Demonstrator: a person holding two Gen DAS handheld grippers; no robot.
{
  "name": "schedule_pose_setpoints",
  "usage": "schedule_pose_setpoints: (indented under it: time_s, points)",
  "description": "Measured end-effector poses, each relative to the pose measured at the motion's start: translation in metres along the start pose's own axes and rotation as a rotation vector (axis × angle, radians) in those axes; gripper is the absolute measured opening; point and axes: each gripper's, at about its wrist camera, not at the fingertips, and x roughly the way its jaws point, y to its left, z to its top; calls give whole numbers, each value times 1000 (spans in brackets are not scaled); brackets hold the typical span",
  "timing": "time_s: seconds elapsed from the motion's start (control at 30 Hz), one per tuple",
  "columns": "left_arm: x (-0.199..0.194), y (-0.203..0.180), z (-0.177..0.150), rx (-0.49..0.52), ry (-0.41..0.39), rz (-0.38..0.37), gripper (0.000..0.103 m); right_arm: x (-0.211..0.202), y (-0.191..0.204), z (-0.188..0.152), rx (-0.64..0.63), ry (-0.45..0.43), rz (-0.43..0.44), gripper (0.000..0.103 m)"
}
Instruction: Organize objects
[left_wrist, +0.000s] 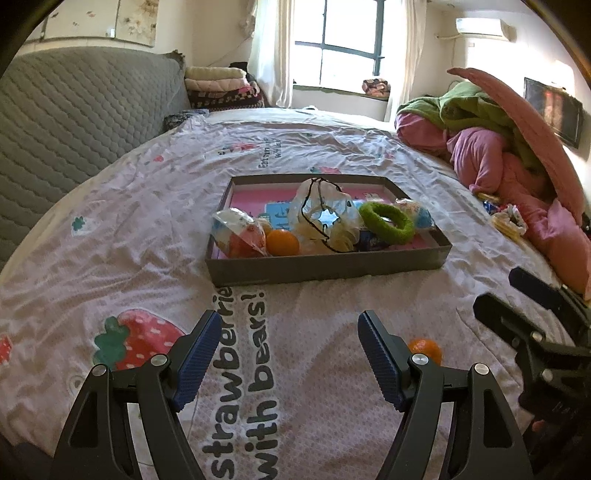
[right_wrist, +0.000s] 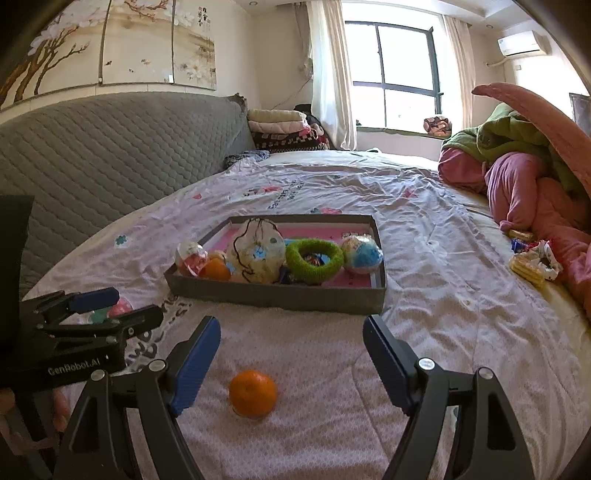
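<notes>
A shallow grey box with a pink floor sits mid-bed. It holds a clear drawstring bag, a green fuzzy ring, a wrapped ball, another orange and a wrapped toy. A loose orange lies on the sheet short of the box. My right gripper stands open, the loose orange just below and between its fingers, untouched. Open and empty, my left gripper hangs over the printed sheet, left of that orange.
A grey quilted headboard runs along the left. Pink and green bedding is piled at the right, with snack packets beside it. Folded blankets are stacked at the far side under the window. The left gripper shows in the right wrist view.
</notes>
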Motion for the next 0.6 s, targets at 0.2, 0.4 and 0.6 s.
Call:
schedule_pose_setpoints:
  time_s: [0.2, 0.4, 0.6]
  points:
    - [6, -2, -8, -3, 0, 21, 78, -1, -6, -8, 12, -11, -10, 79]
    - [14, -7, -12, 11, 6, 26, 78, 6, -8, -16, 5, 1, -17, 79]
    - [17, -8, -16, 15, 4, 30, 78, 8, -5, -25, 12, 5, -30, 79]
